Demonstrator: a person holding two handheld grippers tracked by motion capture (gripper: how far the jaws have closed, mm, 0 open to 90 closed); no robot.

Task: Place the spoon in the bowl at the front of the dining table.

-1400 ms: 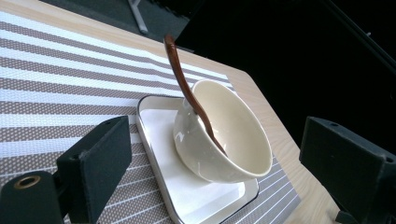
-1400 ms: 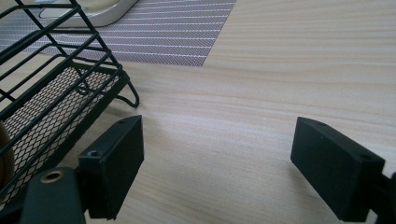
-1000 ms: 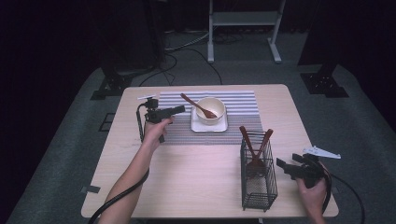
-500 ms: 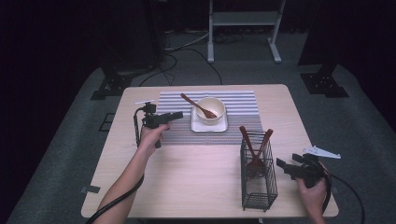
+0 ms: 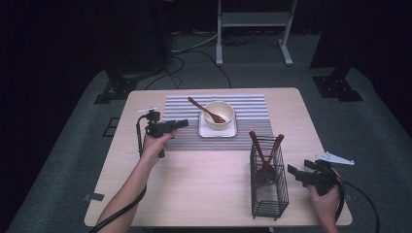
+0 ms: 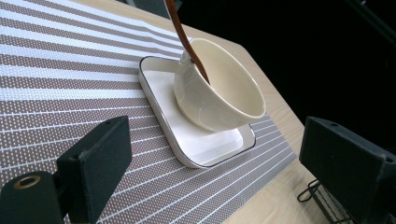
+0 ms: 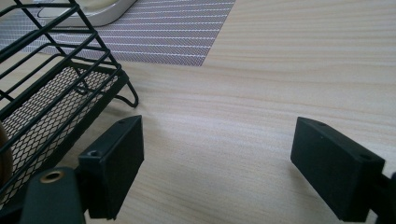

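Held over the left edge of the brown-and-white striped woven placemat (image 5: 252,127), the left gripper (image 5: 180,124) has its jaws spread wide with nothing between them. It points toward the cream ceramic bowl (image 5: 219,115), which sits on a white square tray (image 5: 217,130) just beyond the jaws, near but not touching. A dark brown wooden spoon (image 5: 206,110) leans in the bowl, its handle rising past the rim.

No brand, label or writing can be read on any of these things.

From the left gripper view the bowl (image 6: 219,91) shows close, with the spoon handle (image 6: 187,39) against its inner wall and the tray's dark-edged rim (image 6: 161,126) beneath; a corner of black wire shows at bottom right.

Seen from the high view, the right gripper (image 5: 297,174) rests low at the table's right front, jaws likewise parted and empty, just beside a black wire mesh utensil basket (image 5: 269,194) holding brown wooden utensils (image 5: 267,150). Its own view shows the basket's mesh floor (image 7: 51,100) to one side and bare pale wooden tabletop (image 7: 261,84) between the jaws.
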